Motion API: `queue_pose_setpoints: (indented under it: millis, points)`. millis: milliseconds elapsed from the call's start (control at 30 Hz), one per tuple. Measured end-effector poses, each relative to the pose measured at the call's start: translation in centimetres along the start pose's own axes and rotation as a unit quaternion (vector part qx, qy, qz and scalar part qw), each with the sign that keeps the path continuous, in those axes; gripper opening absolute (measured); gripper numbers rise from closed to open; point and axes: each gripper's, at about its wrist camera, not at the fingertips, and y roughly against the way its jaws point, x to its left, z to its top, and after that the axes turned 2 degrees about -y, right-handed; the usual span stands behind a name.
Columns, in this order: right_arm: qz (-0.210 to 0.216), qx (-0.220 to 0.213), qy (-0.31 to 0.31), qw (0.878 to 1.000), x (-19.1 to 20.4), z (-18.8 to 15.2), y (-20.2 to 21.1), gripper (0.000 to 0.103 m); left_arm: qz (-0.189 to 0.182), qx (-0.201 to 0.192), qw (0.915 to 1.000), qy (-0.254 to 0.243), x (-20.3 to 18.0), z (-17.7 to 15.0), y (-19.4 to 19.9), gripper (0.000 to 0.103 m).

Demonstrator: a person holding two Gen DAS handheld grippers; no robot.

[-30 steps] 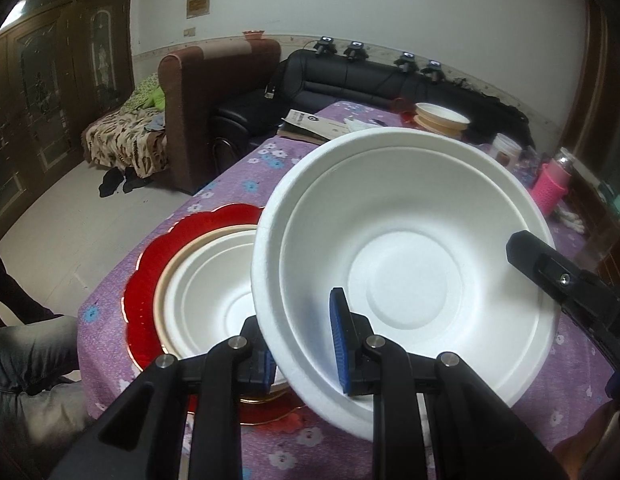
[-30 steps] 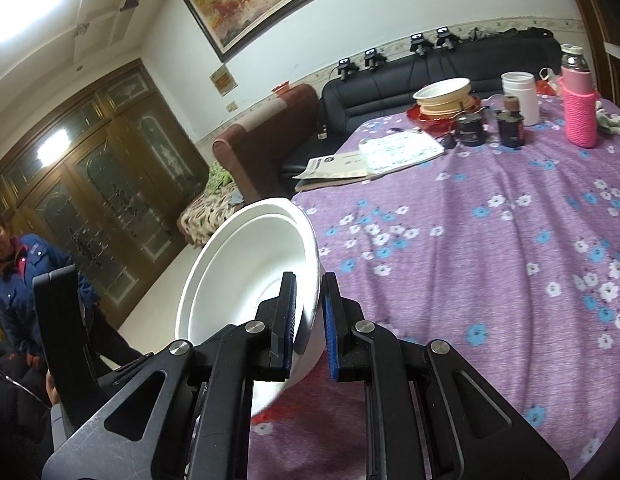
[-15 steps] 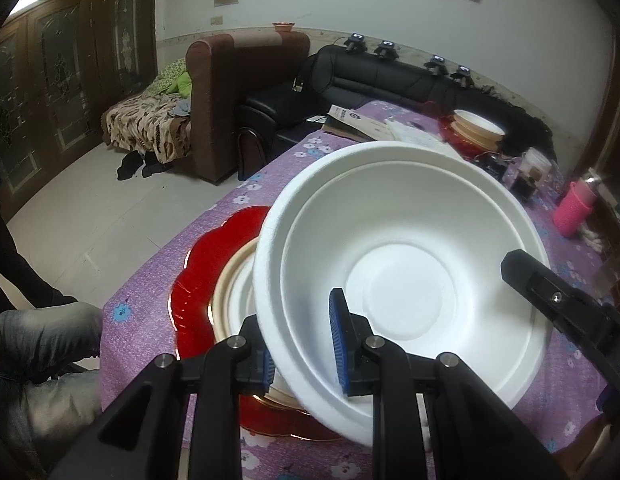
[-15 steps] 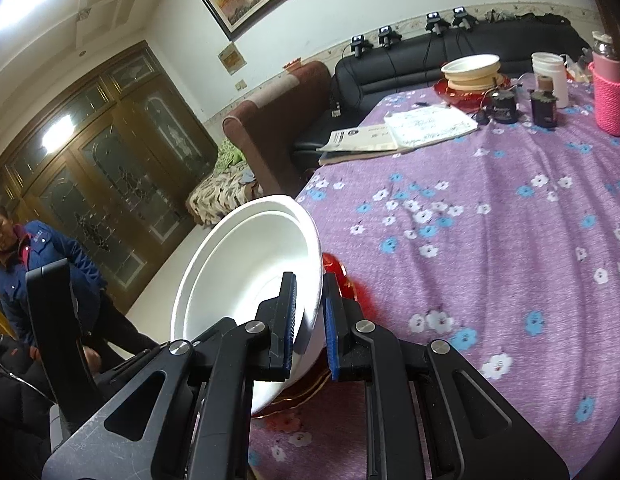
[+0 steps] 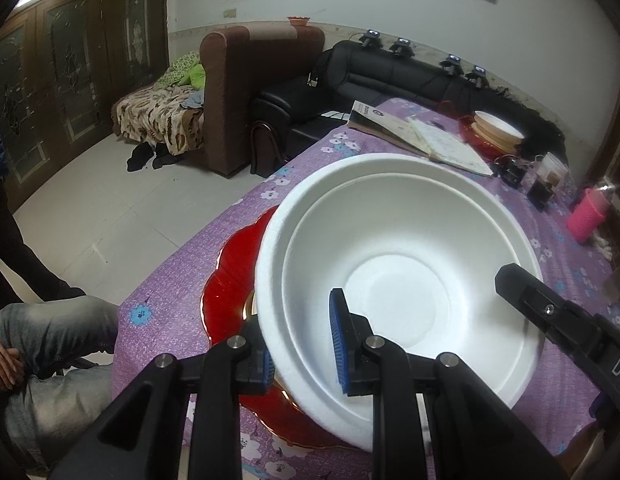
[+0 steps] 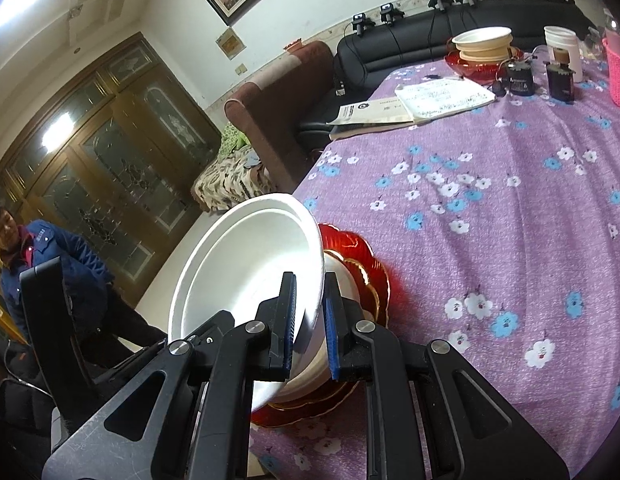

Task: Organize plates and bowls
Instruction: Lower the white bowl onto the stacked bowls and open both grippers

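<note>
Both grippers are shut on the rim of one large white foam bowl [image 5: 402,264], which also shows in the right wrist view [image 6: 249,276]. My left gripper [image 5: 301,348] pinches its near rim. My right gripper [image 6: 310,320] pinches the opposite rim. The bowl hangs tilted just above a red scalloped plate [image 5: 229,280] that carries a gold-rimmed plate and a smaller white bowl [image 6: 346,284], mostly hidden under the held bowl. The red plate [image 6: 374,264] sits at the table's near left corner.
The table has a purple flowered cloth [image 6: 510,184]. At its far end stand another red plate with stacked bowls [image 6: 484,46], papers [image 6: 442,96], dark jars [image 6: 558,80], a white cup [image 6: 562,46] and a pink bottle [image 5: 588,214]. A seated person's knee [image 5: 49,320] is left of the table.
The held bowl has moved left and down over the stack on the red plate, now covering the smaller white bowl. Both grippers stay shut on its rim.
</note>
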Motion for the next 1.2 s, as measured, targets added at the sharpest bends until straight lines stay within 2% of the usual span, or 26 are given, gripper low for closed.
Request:
queue_pose_setpoints:
  millis: [1100, 1200]
  points:
    - [-0.007, 0.042, -0.017, 0.999, -0.1, -0.8, -3.7, 0.015, -0.001, 0.015, 0.9999, 0.004, 1.3, 0.3, -1.7, 0.022]
    - [-0.005, 0.047, -0.016, 0.999, 0.0, -0.9, -4.1, 0.015, 0.008, 0.013, 0.9999, -0.001, 1.0, 0.5, -1.8, 0.022]
